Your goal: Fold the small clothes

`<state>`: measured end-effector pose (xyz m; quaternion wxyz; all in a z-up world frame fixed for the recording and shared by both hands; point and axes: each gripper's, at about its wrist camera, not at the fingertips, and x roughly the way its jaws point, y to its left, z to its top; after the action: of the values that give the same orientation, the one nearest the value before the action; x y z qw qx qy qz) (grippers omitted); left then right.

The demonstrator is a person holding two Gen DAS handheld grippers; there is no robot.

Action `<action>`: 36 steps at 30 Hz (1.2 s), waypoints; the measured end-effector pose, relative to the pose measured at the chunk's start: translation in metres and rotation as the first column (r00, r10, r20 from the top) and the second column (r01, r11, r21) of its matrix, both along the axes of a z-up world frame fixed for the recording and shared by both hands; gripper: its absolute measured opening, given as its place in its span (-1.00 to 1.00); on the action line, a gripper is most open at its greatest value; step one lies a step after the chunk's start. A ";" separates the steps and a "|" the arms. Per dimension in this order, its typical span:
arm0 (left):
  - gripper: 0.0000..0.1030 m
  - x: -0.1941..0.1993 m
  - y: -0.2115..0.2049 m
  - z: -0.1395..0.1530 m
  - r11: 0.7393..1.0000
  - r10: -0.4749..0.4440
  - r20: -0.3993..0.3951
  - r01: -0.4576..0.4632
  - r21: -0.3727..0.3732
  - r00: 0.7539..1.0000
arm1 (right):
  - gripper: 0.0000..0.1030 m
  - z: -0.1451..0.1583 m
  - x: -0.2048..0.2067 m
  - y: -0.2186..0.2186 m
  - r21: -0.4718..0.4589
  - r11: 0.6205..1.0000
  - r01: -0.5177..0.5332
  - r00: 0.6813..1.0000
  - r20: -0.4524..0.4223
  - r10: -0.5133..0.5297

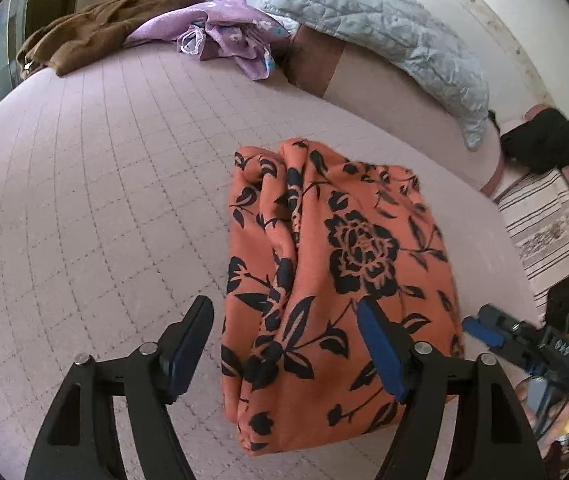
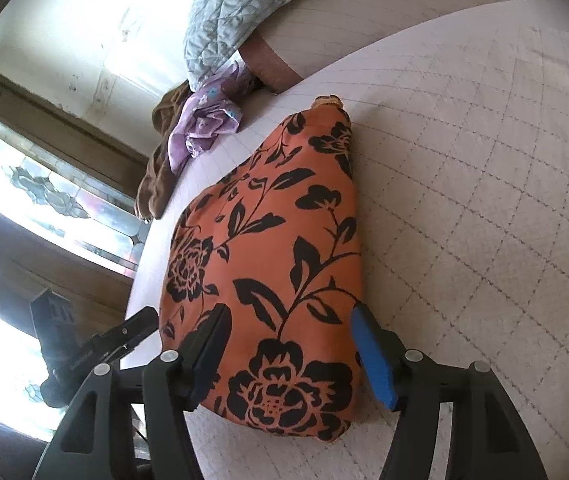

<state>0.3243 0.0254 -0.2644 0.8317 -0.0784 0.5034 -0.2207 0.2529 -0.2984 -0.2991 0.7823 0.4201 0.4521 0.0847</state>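
Observation:
An orange garment with a black flower print (image 1: pixel 344 260) lies folded into a thick bundle on the pale quilted bed (image 1: pixel 84 200). My left gripper (image 1: pixel 284 308) hovers over its near end with the jaws wide apart. One blue pad (image 1: pixel 376 344) is above the cloth and the other finger is off its left side. In the right wrist view the same garment (image 2: pixel 276 240) runs away from me. My right gripper (image 2: pixel 291 312) straddles its near end, open, with the pads clear of the cloth. The right gripper (image 1: pixel 484 328) also shows beside the garment's right edge.
At the head of the bed lie a purple flowered cloth (image 1: pixel 224 36), a brown garment (image 1: pixel 104 20) and a grey-blue quilted pillow (image 1: pixel 384 28). A black item (image 1: pixel 548 140) and a striped rug (image 1: pixel 544 224) are off the bed's right side. A window (image 2: pixel 44 192) is beyond the bed edge.

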 end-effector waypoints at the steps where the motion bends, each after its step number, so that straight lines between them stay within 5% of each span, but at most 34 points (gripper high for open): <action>1: 0.52 0.002 -0.002 -0.004 1.000 0.002 -0.013 -0.002 0.008 1.000 | 0.29 -0.002 0.001 -0.002 0.003 1.000 0.004 1.000 -0.002 -0.004; 10: 0.60 0.027 -0.002 -0.042 0.992 -0.017 -0.221 -0.011 -0.124 0.975 | 0.31 -0.034 0.018 -0.014 0.111 0.994 0.018 0.997 -0.076 -0.009; 18: 0.76 0.037 0.006 -0.049 0.966 -0.032 -0.266 -0.038 -0.255 0.963 | 0.37 -0.059 0.047 -0.014 0.232 0.972 -0.017 0.998 -0.053 0.030; 25: 0.80 0.047 0.001 -0.051 0.955 -0.051 -0.280 -0.034 -0.293 0.959 | 0.40 -0.060 0.060 -0.011 0.256 0.964 -0.072 0.996 -0.029 0.082; 32: 0.79 0.051 -0.012 -0.049 0.961 -0.045 -0.240 -0.024 -0.275 0.970 | 0.34 -0.057 0.069 0.001 0.207 0.974 -0.094 0.995 -0.014 0.099; 36: 0.38 0.048 -0.037 -0.042 0.989 -0.045 -0.178 0.019 -0.148 0.983 | 0.14 -0.057 0.067 0.003 0.179 0.980 -0.086 0.996 -0.019 0.091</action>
<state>0.3719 -0.0111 -0.3068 0.7710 -0.1505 0.5605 -0.2623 0.3200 -0.2957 -0.3562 0.7308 0.4690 0.4715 0.1537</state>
